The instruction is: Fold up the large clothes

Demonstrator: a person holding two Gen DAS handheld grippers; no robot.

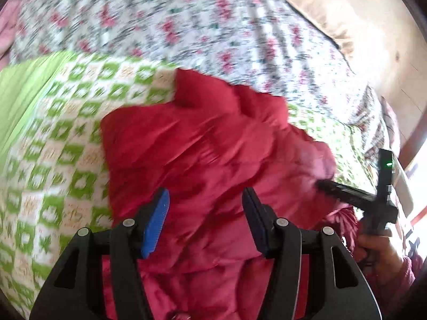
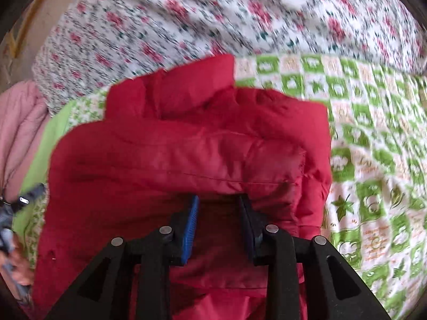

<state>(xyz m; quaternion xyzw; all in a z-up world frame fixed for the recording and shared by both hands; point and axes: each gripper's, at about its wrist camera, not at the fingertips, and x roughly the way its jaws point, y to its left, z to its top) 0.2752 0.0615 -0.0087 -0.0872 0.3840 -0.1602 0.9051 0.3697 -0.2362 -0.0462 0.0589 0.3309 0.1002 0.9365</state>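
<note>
Lying bunched up on the green-and-white patterned blanket (image 2: 373, 160) is the red puffer jacket (image 2: 186, 154), with a floral bedsheet (image 2: 213, 21) spread out behind it, so the whole thing sits on a bed. From the left wrist view, the left gripper (image 1: 205, 213) hovers over the jacket with its jaws parted about halfway; red fabric shows in the gap, but the pads don't look like they're pressing on anything. The right gripper (image 2: 217, 224) has its jaws a little apart, tips tucked right under a folded edge of the jacket, fabric between them but not clearly pinched. That same gripper pokes into the jacket's right side in the left view (image 1: 333, 184), with a hand (image 1: 379, 256) on its handle. A pink quilted thing (image 2: 21, 133) sits at the bed's left edge. Both views are pretty blurry.
</note>
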